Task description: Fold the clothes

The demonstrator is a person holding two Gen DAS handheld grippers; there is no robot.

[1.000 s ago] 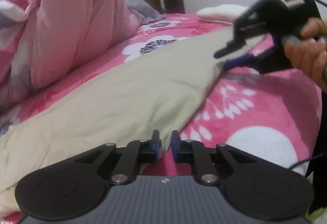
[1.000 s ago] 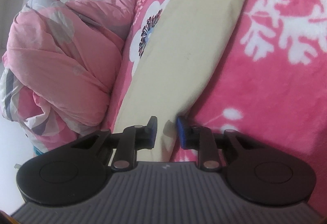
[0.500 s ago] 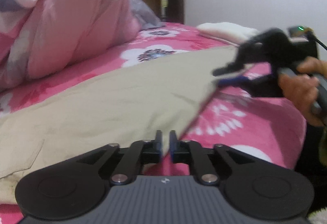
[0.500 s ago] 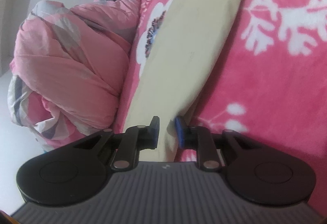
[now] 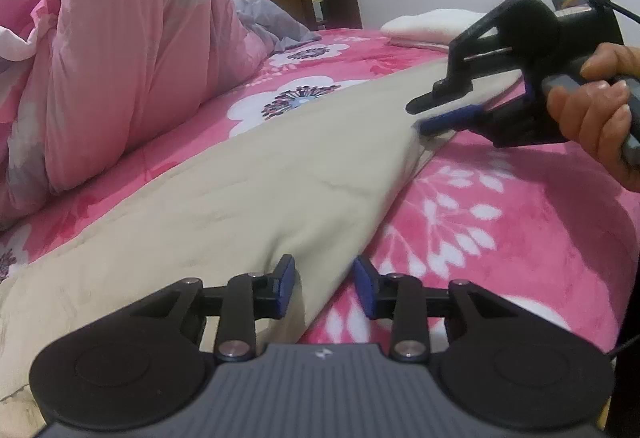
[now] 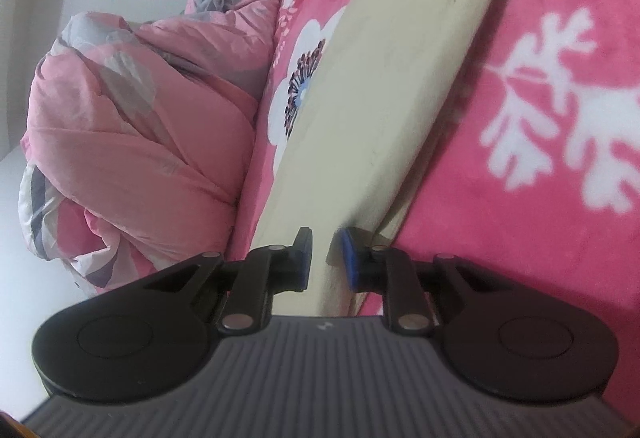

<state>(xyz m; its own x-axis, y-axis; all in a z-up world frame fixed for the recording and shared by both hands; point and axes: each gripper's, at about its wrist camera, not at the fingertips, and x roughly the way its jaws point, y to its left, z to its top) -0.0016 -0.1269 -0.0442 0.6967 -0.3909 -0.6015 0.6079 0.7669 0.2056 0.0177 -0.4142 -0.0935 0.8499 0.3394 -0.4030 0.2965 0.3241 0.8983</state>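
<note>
A beige garment (image 5: 248,190) lies flat along the bed, running from the lower left of the left wrist view up toward the right, its folded edge resting on the pink flowered blanket (image 5: 500,222). In the right wrist view the same cloth (image 6: 372,78) stretches from the bottom centre to the top right. The left tongs (image 5: 324,284) are parted, their blue pads set either side of the garment's near edge. The right tongs (image 5: 430,116), held in a hand (image 5: 592,114) at the right of the frame, stand open around the far part of that edge. A bunched pink quilt (image 5: 120,46) fills the upper left, and a white pillow (image 5: 432,24) sits beyond.
</note>
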